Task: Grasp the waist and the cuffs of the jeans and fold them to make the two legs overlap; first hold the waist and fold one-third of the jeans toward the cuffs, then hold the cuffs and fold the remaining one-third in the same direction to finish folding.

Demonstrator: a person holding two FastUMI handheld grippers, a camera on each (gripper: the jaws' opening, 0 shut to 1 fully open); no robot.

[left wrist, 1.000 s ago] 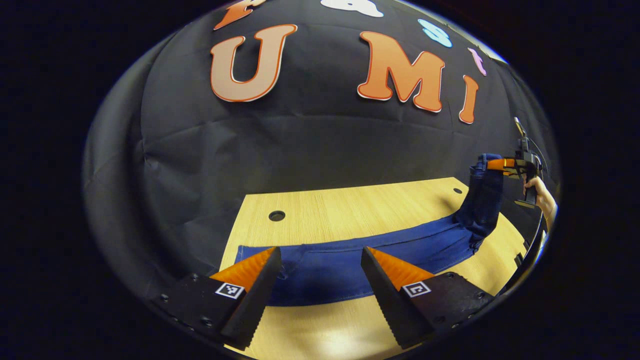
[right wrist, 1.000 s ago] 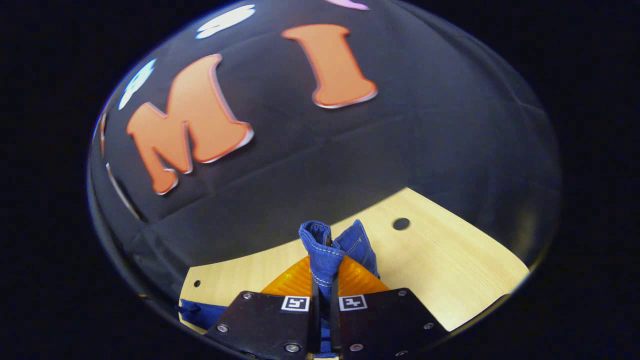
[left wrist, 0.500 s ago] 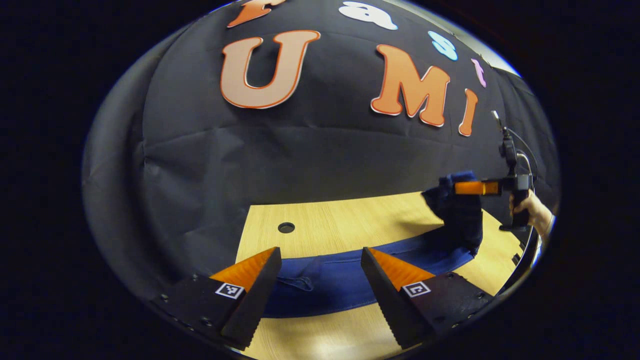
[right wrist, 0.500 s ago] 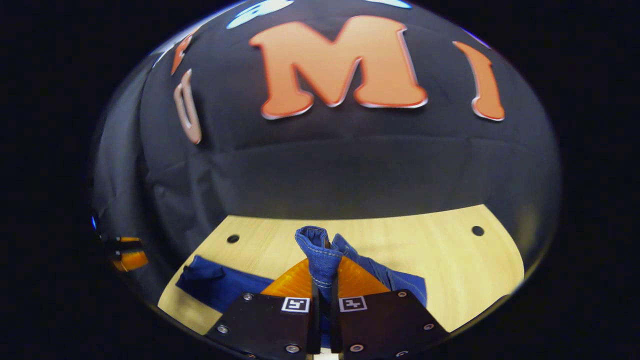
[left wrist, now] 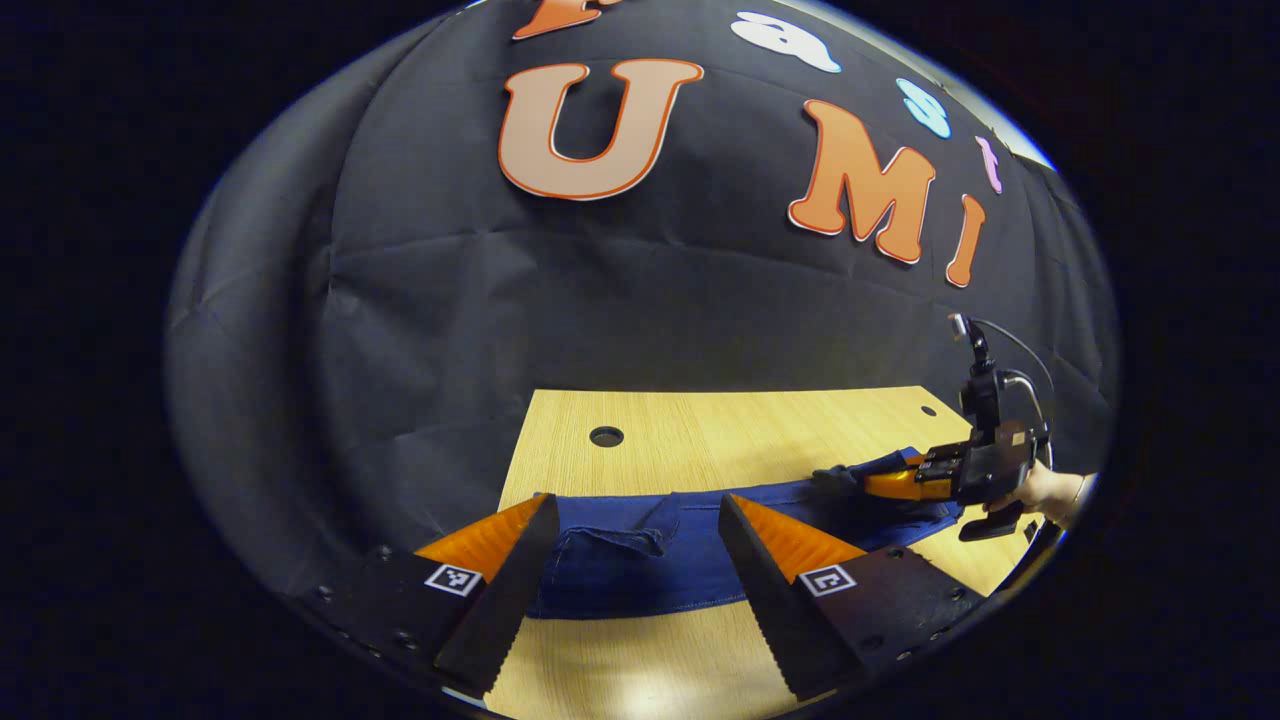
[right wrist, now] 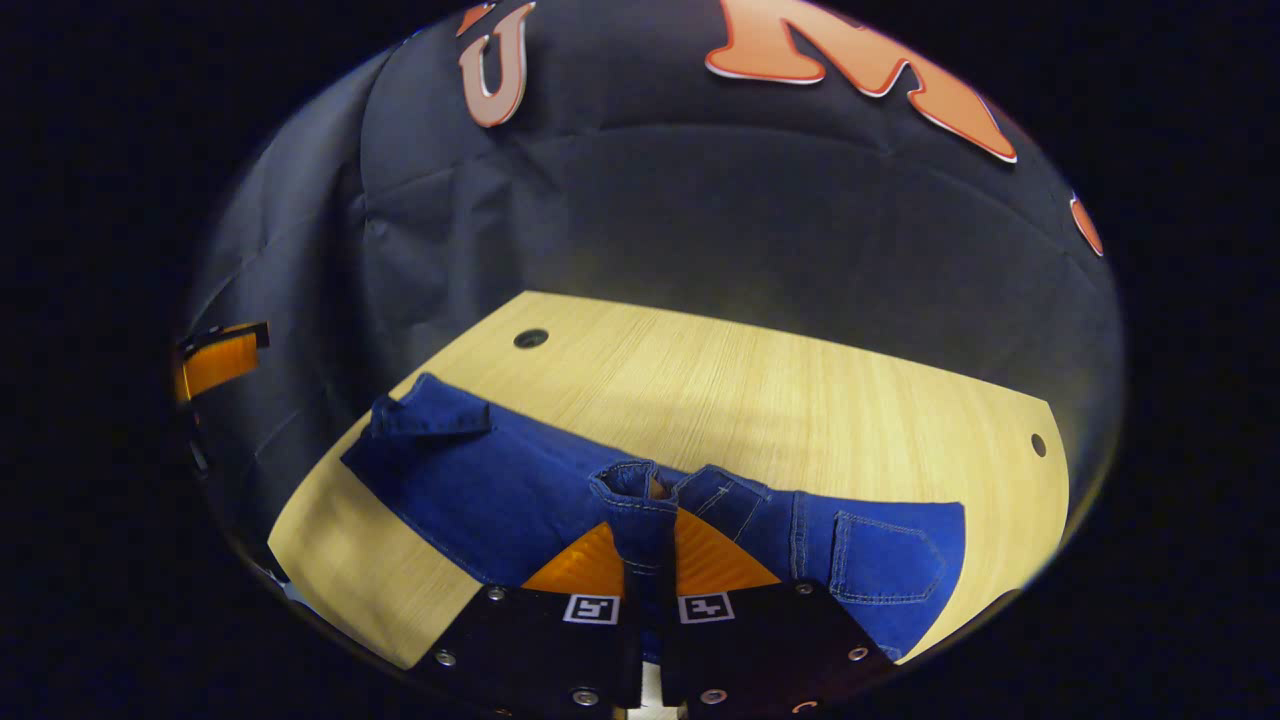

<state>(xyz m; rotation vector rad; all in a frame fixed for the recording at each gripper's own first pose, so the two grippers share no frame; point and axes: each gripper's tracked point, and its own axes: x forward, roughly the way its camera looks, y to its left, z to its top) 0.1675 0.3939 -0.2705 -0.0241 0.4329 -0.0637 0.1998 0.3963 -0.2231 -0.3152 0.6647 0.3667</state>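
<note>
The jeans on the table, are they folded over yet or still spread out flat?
Partly folded. The right gripper, shut on the waist, has laid that end over the jeans; the cuff end lies flat.

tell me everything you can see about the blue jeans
The blue denim jeans lie flat in a long strip along the light wooden table, with light stitching and a patch pocket up. The right gripper is shut on a bunched waist edge, carried over the legs. The left gripper hovers open over the cuff end, where a corner is turned back.

jeans (right wrist: 480, 480): near end cut off | waistband fold possibly hidden behind right gripper (right wrist: 648, 560)
</note>
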